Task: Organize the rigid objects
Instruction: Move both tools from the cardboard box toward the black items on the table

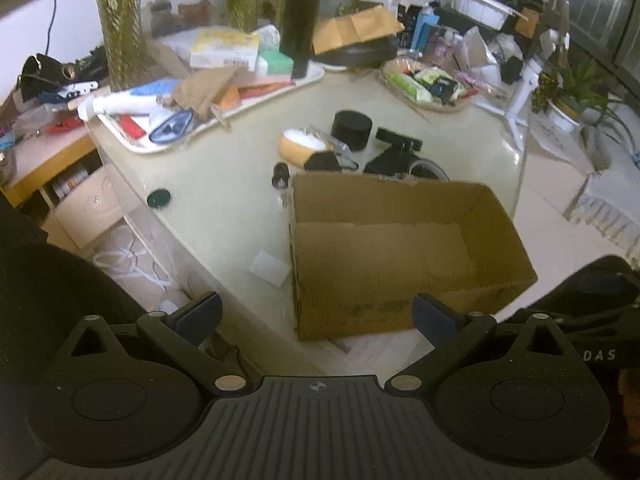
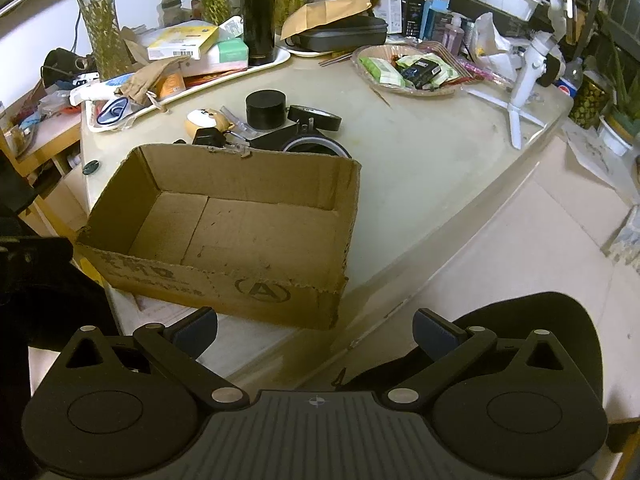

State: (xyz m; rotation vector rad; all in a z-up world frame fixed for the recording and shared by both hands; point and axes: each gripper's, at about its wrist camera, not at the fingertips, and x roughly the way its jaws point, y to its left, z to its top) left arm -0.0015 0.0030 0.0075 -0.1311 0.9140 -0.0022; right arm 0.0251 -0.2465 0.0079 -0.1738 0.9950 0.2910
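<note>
An open, empty cardboard box (image 1: 400, 248) (image 2: 240, 232) sits at the near edge of a pale table (image 1: 224, 184) (image 2: 420, 168). Behind it lie small rigid objects: a black round container (image 1: 352, 128) (image 2: 266, 110), an orange bear-face item (image 1: 300, 146) (image 2: 206, 120), a black tape roll (image 2: 316, 117), a small black cylinder (image 1: 280, 174) and a dark round cap (image 1: 159, 199) (image 2: 91, 167). My left gripper (image 1: 316, 316) is open and empty, held before the box's near wall. My right gripper (image 2: 316, 330) is open and empty, held near the box's front right corner.
A white tray (image 1: 132, 144) (image 2: 280, 60) of clutter with a tall black bottle (image 1: 298, 20) (image 2: 259, 12) stands at the back left. A plate of packets (image 1: 430, 82) (image 2: 404, 70) is at the back right, and a white tripod (image 2: 524, 92) is on the right. A black chair (image 2: 532, 340) is below right.
</note>
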